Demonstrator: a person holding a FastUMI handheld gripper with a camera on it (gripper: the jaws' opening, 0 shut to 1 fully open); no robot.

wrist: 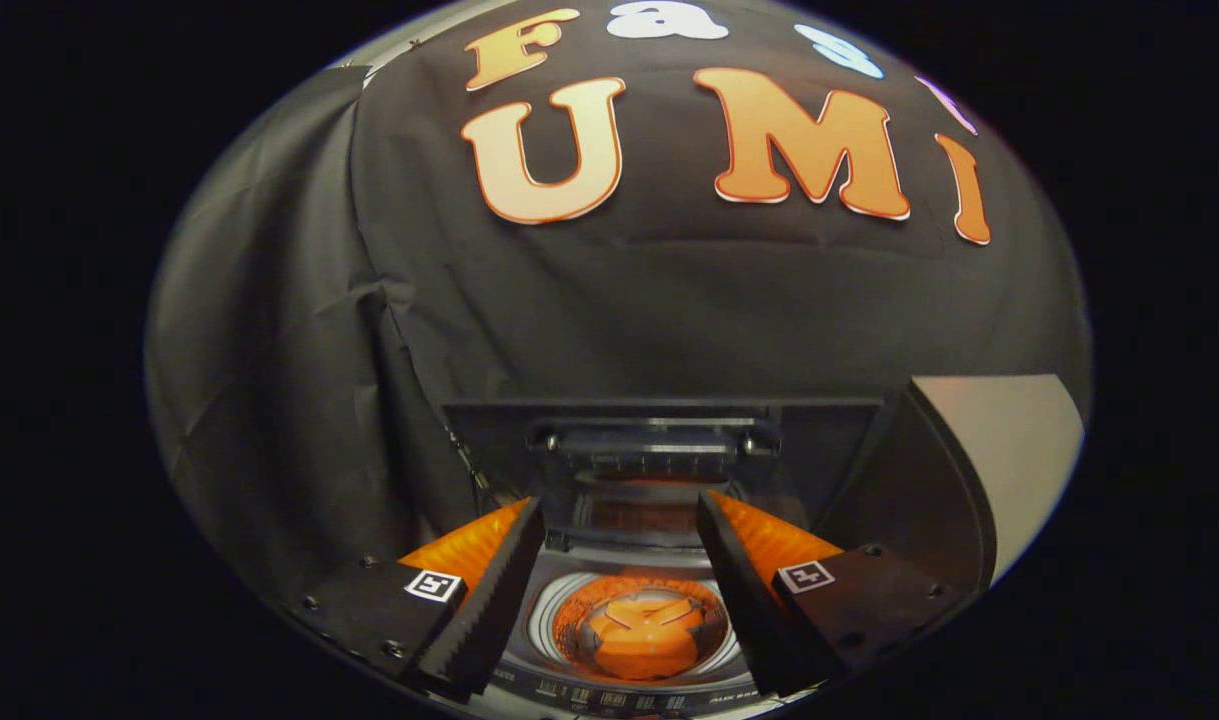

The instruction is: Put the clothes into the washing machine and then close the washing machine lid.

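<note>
1. Left finger [489,590]: black, saw-toothed inner face, orange body behind it. It hangs above the left part of the washing machine [569,620] rim and touches nothing.
2. Gripper [619,590]: the fingers stand wide apart and hold nothing. No garment lies between them.
3. Drum [644,630]: seen between the fingers and below them, through the open top of the machine. An orange mass [644,635] sits at its bottom. Whether this is the clothes or the drum's own centre part lit orange cannot be told.
4. Lid [659,450]: dark, standing raised at the back edge of the machine, just beyond the fingertips, with its hinge bar across the top. It is not yet closed.
5. Right finger [734,590]: matches the left and hangs above the right part of the rim, free of contact.
6. Pale panel [1009,450]: stands to the right of the machine, beyond the right finger. Its purpose is unclear.
7. Handling judgement: clothes would be soft, light and limp, best pinched at a bunched fold. The lid is stiff and hinged, probably light. Its free upper edge is the place to take or push, drawing it forward and down. It may drop once past upright.
</note>
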